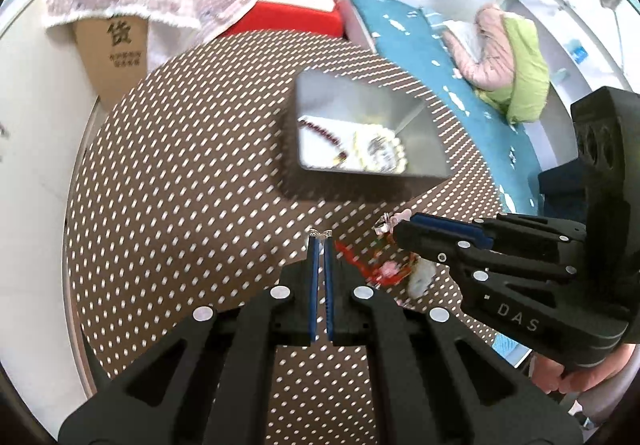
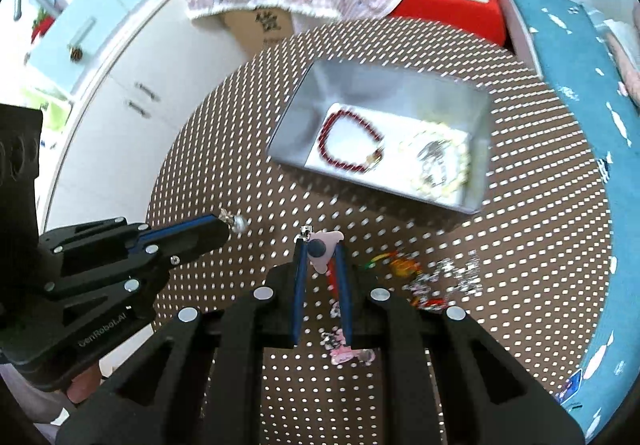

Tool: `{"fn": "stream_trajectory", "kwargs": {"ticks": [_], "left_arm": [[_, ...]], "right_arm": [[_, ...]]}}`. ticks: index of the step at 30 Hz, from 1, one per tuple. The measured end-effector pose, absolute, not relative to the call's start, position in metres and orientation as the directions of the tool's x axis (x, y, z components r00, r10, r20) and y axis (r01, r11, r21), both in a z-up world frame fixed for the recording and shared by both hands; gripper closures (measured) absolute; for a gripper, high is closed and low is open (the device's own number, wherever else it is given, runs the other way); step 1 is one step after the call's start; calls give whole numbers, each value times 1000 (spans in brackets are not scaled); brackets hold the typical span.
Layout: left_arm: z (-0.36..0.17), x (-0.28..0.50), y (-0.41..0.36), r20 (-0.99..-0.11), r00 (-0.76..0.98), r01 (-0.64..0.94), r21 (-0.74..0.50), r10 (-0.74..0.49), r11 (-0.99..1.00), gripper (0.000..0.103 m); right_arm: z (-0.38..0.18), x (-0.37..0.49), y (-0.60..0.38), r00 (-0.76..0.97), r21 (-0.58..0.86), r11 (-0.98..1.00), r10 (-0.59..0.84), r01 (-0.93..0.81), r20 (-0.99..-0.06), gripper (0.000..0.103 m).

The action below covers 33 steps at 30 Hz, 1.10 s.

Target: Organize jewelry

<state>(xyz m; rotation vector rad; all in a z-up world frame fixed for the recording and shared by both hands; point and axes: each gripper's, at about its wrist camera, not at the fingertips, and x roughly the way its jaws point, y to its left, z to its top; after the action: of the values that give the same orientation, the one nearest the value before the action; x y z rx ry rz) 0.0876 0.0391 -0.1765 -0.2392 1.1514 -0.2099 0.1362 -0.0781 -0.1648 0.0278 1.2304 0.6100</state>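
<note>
Both grippers are carrying pieces toward the metal tin (image 2: 478,113), which already holds a red bracelet (image 2: 348,143) and a pearl bracelet (image 2: 440,161). The left gripper (image 1: 321,238) is nearly closed on a small silver ornament (image 1: 320,232); the right gripper (image 2: 320,243) pinches a pink clip (image 2: 326,245). The next move seems to be bringing each over the tin and opening there; more trinkets (image 2: 424,277) lie on the dotted table (image 2: 224,149).

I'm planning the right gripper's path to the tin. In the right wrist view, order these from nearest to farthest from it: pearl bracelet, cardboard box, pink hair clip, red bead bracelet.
1. Pink hair clip, held at the right gripper tips.
2. Red bead bracelet, tin's left half.
3. Pearl bracelet, tin's right half; too close to the red one to call.
4. Cardboard box, beyond the table.
</note>
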Motion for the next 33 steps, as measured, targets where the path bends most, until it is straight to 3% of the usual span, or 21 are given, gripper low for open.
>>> {"fn": "stream_trajectory", "kwargs": {"ticks": [18,25,33], "left_arm": [[-184,164,-16,-872,394,141,-256,-291,956,100],[-193,170,-17,-890,370,119,-240,-267,964,99],[-199,149,-7,-895,365,100,-236,-257,967,99]], "right_arm": [[-163,175,-109,260,345,882,433,-321,-863,88],[-164,177,-120,268,350,889,428,-294,-863,81],[-168,171,-133,263,355,900,417,-253,-870,79]]}}
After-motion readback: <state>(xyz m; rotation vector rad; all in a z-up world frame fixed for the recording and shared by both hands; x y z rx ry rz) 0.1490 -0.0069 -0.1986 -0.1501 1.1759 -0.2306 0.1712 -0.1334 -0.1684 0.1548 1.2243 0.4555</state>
